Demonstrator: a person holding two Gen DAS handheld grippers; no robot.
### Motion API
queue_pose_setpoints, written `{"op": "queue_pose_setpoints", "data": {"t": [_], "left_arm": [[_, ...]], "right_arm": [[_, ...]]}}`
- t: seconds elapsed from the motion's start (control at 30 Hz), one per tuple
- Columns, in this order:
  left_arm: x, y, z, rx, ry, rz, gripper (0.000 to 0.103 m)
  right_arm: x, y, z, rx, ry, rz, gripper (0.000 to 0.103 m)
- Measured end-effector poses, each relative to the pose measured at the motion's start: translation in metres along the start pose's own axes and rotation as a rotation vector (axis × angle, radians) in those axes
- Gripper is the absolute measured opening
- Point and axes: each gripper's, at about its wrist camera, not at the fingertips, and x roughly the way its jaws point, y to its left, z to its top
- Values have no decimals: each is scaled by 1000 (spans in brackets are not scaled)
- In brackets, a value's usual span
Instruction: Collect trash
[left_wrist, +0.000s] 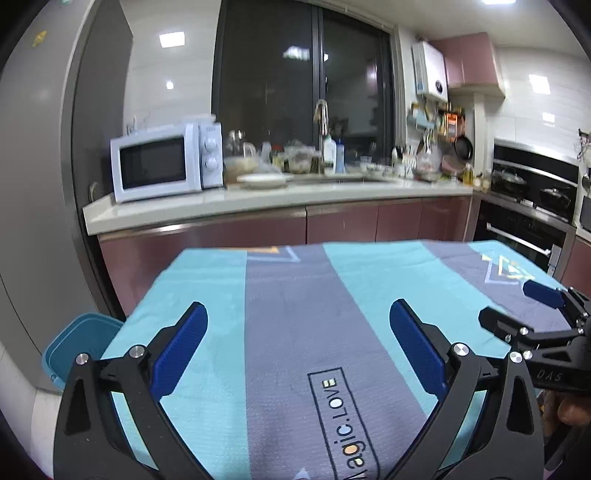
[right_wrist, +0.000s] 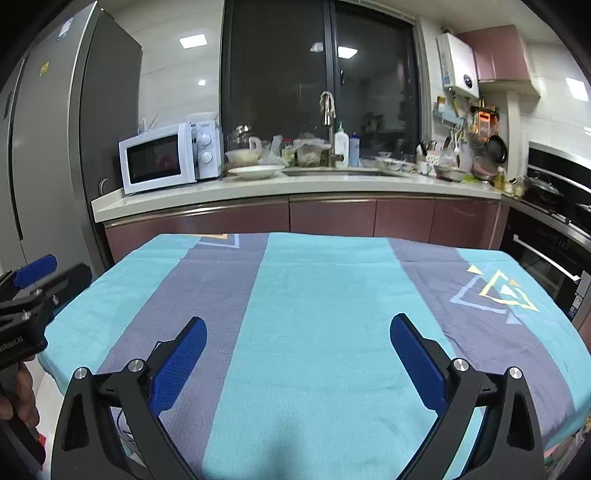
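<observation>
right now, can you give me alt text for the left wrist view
The open left gripper hovers over a table covered by a blue and grey striped cloth with no trash visible on it. The right gripper, also open, enters from the right edge, and a blue bin sits beside the table on the left. Behind is a cluttered kitchen counter with a white microwave.

Two fisheye wrist cameras look forward along their open blue-padded fingers, low and close over a striped turquoise-and-grey tablecloth, facing the kitchen counter at 12 o'clock. The left wrist view sits toward the table's left edge, catching a blue bin at 8 o'clock and the right gripper at 3 o'clock; the right wrist view catches the left gripper at 9 o'clock. Both views share the cloth, the white microwave, the faucet and the dark window.
</observation>
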Motion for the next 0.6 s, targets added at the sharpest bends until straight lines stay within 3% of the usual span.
{"op": "queue_pose_setpoints", "data": {"t": [0.23,0.6], "left_arm": [[-43,-10,-14,9,-127,-4,97],[-89,-6,-54,-20,-179,34,97]], "right_arm": [[-33,10,-14,-12,-112,-23,96],[-76,23,-44,12,-319,-53,96]]}}
